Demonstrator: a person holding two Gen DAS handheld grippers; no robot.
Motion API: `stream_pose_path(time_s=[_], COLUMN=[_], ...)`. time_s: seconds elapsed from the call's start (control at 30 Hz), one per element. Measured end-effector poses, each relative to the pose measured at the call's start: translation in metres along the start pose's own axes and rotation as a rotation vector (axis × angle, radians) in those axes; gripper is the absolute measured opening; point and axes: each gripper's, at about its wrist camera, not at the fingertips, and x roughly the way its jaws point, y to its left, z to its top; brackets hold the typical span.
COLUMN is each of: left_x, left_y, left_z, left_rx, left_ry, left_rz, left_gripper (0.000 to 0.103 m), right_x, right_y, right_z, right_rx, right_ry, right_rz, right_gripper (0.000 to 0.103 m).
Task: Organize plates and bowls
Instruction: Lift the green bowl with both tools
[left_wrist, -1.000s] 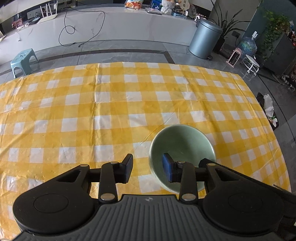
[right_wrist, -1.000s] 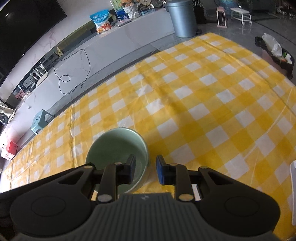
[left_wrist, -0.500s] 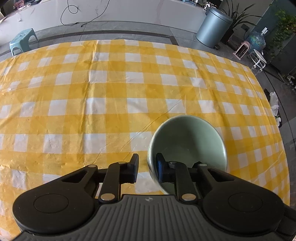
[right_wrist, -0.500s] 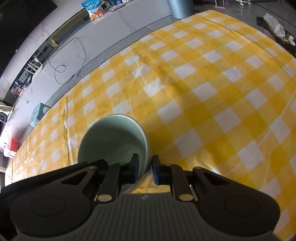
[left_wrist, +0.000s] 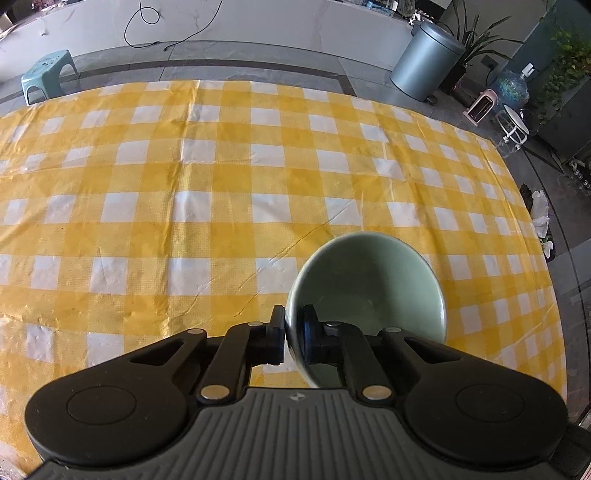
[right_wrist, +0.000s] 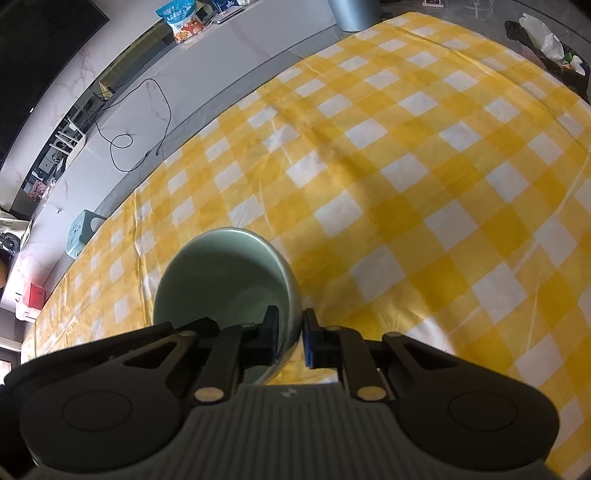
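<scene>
The left claw (left_wrist: 294, 331) and the right claw (right_wrist: 290, 334) have both just been closing and are now each pinching the rim of a green bowl (left_wrist: 369, 291), one finger inside, one outside. Each bowl is sitting on the yellow checked table (left_wrist: 221, 192), likely ready for lifting and stacking.

Left claw (left_wrist: 294, 326) and right claw (right_wrist: 290, 330) both angled downward, jaws clamped nearly closed
</scene>
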Motion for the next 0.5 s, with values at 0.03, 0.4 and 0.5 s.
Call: stream_pose_path(time_s=[0.03, 0.4, 0.5], left_x=[-0.005, -0.079, -0.099], left_y=[0.001, 0.009, 0.010], left_z=[0.000, -0.032, -0.046], left_rx=[0.001, 0.007, -0.005], left_ry=[-0.008, -0.132, -0.163], left_rz=[0.001, 0.010, 0.000], left_gripper=[0.009, 0.009, 0.009], right_x=[-0.004, -0.059, -0.081], right_y=[0.003, 0.012, 0.018], right_z=[-0.003, -0.033, -0.045], right_rx=[-0.013, 0.011, -0.007], right_ry=[-0.010, -0.068, -0.100], right_rz=[0.001, 0.143, 0.158], right_gripper=[0.011, 0.009, 0.009])
